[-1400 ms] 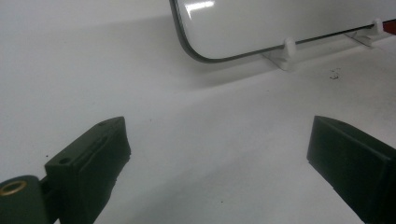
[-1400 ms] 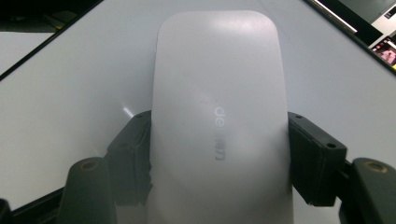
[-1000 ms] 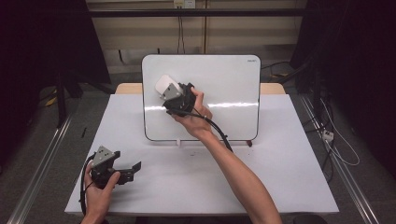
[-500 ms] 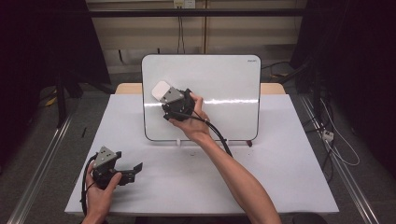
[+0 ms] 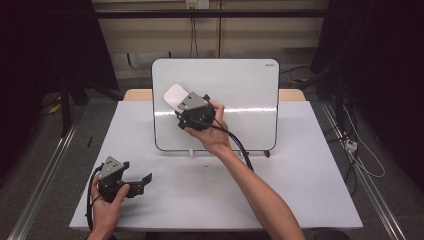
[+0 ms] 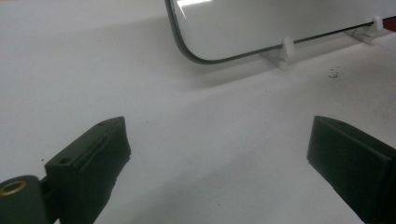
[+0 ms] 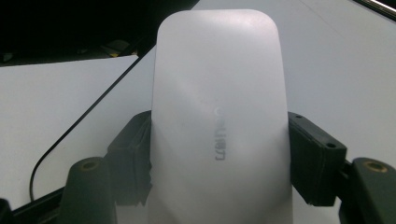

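High view — above the table's near edge, facing the whiteboard (image 5: 235, 95); left gripper view — low, near the whiteboard's (image 6: 261, 28) lower corner.

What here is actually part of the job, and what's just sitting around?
In use:
- right gripper, shut on the white eraser
- whiteboard, which the eraser is held against

Lying about:
- left gripper, open, resting low over the table
- dark specks by the whiteboard's foot
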The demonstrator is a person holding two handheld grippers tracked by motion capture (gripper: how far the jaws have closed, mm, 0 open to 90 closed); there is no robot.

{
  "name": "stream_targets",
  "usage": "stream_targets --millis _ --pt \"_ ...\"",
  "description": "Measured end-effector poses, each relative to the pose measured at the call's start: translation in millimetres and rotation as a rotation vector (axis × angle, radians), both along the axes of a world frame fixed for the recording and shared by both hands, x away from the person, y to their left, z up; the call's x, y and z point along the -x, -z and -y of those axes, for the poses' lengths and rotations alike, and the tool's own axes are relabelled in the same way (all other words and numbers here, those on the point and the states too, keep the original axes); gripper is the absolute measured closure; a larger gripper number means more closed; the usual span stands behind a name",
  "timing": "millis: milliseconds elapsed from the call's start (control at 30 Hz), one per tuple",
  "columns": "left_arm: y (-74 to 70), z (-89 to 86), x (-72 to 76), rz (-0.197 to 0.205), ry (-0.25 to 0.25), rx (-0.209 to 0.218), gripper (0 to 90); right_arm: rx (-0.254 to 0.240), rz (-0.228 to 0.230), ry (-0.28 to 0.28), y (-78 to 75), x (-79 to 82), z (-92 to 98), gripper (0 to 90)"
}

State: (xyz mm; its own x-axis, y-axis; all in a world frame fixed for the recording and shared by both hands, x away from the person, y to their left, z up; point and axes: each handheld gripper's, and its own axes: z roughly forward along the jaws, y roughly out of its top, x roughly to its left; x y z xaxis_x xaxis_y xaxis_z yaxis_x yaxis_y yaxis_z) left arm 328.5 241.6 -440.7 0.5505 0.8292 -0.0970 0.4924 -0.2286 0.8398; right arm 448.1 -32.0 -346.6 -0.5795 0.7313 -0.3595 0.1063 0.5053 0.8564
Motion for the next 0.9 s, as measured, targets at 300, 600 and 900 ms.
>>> stream_targets --millis 300,600,900 --pt "1.4 -1.3 -1.6 -0.001 -0.001 0.005 5.5 -0.036 -0.018 0.020 4.3 3.3 18.3 31.6" --pt "2.4 -1.5 -2.1 -0.003 -0.017 -0.004 5.7 -0.045 -0.034 0.050 8.0 7.8 39.6 31.6" --pt "2.4 -2.8 -1.5 -0.002 -0.020 -0.005 5.7 -0.057 -0.055 0.056 7.4 19.4 56.6 31.6"
